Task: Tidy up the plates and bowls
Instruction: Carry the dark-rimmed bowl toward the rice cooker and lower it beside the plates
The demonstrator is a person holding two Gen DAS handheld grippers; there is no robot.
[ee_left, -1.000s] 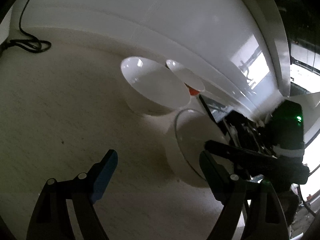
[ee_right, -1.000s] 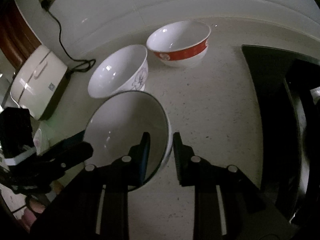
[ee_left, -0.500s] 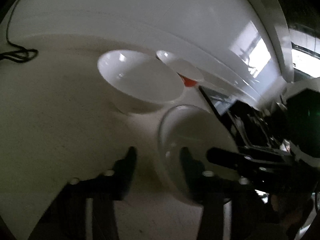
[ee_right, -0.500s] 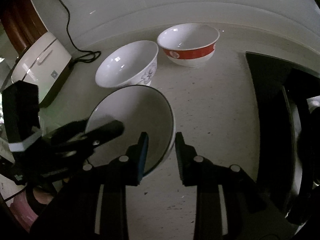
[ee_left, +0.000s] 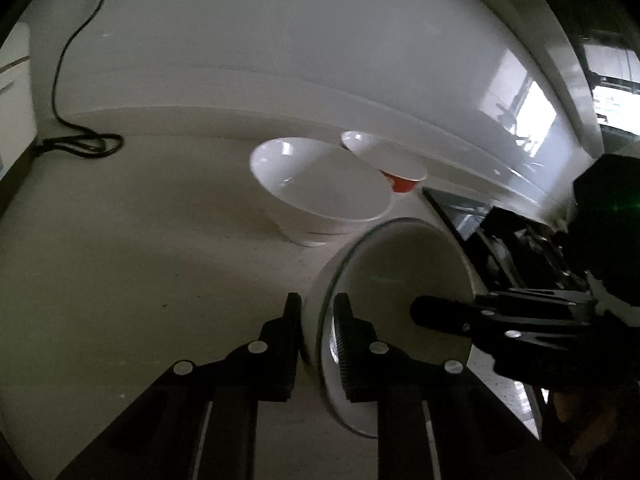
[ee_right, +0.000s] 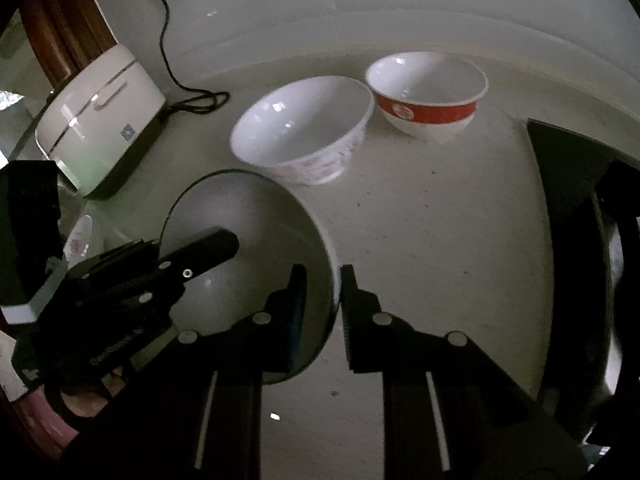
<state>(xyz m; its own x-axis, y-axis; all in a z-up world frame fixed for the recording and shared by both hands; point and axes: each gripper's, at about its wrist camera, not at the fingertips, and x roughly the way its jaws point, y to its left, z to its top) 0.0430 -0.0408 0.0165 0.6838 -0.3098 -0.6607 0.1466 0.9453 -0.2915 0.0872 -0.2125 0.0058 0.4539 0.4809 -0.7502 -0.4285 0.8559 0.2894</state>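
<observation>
**Two grippers clamped on opposite rims of one bowl**

Left wrist view: the left gripper [ee_left: 317, 320] is nearly closed, one finger outside and one inside the near wall of a white bowl with a dark rim line [ee_left: 400, 264], its pads pressing on the rim. The bowl is tilted, its opening turned toward the right gripper [ee_left: 424, 312], whose dark fingers reach in from the right side and grip the far rim. Behind the held bowl, toward the back edge of the table [ee_left: 140, 260], stands a plain-looking white bowl [ee_left: 320, 188]; a red-banded bowl [ee_left: 384, 164] stands just beyond it, close to the wall. A black cable [ee_left: 80, 144] lies coiled near the table's back left corner.

Right wrist view: the right gripper [ee_right: 323, 300] is likewise nearly closed on the rim of the same bowl [ee_right: 240, 216], one finger inside, one outside. The left gripper [ee_right: 216, 246] holds the opposite rim. The floral-patterned white bowl [ee_right: 304, 136] and the red-banded bowl [ee_right: 428, 92] stand upright side by side, almost touching, toward the table's back edge. A white appliance [ee_right: 100, 128] sits at the table's left edge, with the black cable [ee_right: 192, 96] beside it. A dark recessed surface [ee_right: 568, 184] borders the table's right edge.
</observation>
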